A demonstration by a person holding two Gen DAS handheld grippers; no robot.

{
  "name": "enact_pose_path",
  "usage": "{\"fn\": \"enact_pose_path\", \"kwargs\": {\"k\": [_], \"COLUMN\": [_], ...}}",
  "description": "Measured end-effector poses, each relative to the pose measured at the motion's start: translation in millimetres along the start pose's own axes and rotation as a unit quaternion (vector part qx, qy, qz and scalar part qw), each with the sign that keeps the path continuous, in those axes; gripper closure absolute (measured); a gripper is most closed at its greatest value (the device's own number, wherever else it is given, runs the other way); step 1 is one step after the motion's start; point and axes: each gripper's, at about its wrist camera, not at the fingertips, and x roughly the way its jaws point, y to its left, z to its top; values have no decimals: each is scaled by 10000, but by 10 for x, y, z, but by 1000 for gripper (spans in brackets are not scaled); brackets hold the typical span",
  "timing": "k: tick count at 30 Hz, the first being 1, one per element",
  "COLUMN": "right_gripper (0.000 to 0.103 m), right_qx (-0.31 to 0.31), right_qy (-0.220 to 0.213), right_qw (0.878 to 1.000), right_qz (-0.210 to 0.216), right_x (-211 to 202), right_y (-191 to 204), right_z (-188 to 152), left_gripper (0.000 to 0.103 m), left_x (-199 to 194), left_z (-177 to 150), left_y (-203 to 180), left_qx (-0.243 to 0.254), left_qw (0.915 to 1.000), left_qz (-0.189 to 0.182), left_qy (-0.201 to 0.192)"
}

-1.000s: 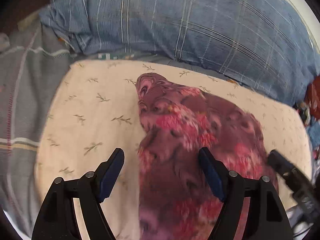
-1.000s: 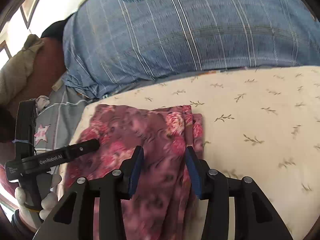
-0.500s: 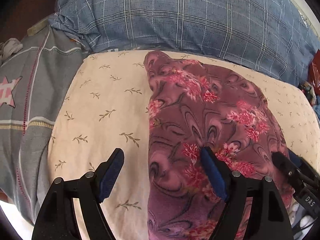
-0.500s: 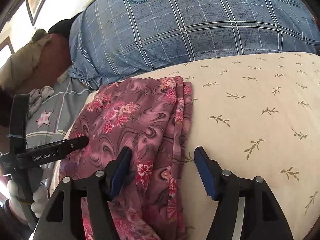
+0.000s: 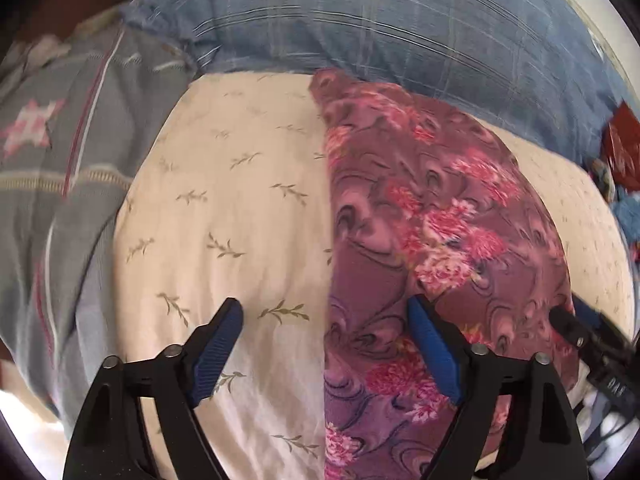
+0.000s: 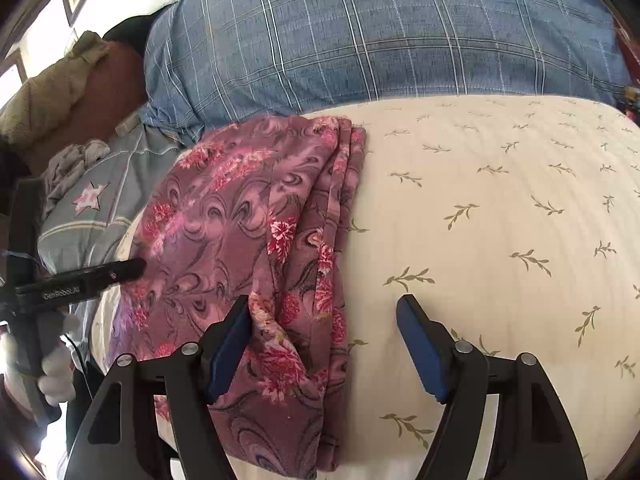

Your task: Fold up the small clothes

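- The left gripper (image 5: 324, 326) stands wide open and grips nothing; its right blue pad sits over the floral garment (image 5: 432, 240), its left pad over bare cushion.
- The right gripper (image 6: 323, 320) is likewise spread wide and empty, straddling the garment's layered right edge.
- The garment (image 6: 248, 240), mauve with pink flowers, lies folded into a long strip on the cream cushion (image 6: 500, 220), along the cushion's left part as the right wrist view shows it.
- The cushion (image 5: 224, 216) carries a small olive sprig print.
- Behind the cushion lies a blue checked pillow (image 6: 380, 40) with a round emblem.
- Left of the cushion spreads a grey bedsheet (image 6: 104, 208) with a pink star.
- Beyond the sheet, a tan cloth (image 6: 48, 104) rests on brown wood.
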Motion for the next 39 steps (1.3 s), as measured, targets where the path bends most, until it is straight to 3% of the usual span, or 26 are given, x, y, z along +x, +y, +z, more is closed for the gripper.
{"fn": "enact_pose_path", "kwargs": {"k": [13,16,22,25,28,30,33,35,37,39], "right_gripper": [6,4,1,1,2,0,1,2,1,1], "right_qx": [-127,-213,-625,-672,-509,-335,-304,-408,-261,-173], "right_qy": [-237,-285,-507,-248,70,-59,-80,309,155,268], "right_qw": [9990,9985,9939,9947,9958,9959,9947,9886,9903,9895], "right_qz": [-367,-412,-758,-737,-758,-844,-980,-1414,-1354,-1411], "right_x": [66,78,96,79,-42,-213,-324,-192,-209,-195], "right_y": [188,214,327,329,263,209,136,85,40,51], "right_z": [-67,-83,-185,-150,-71,-105,-252,-384,-427,-399], "left_gripper": [6,1,0,4,7,7,6,3,2,2], "left_x": [82,88,104,40,-152,-245,-137,-2,-24,-22], "left_z": [-11,-36,-42,-22,-75,-167,-350,-431,-433,-418], "left_y": [212,213,232,248,207,126,4,-69,-114,-110], "left_qx": [-501,-552,-635,-673,-474,-169,164,328,350,293], "left_qw": [9982,9982,9976,9971,9985,9997,9996,9983,9983,9984], "left_qz": [-283,-195,-225,-298,-273,-174,25,288,405,388], "left_qy": [165,120,136,203,100,29,249,383,211,282]}}
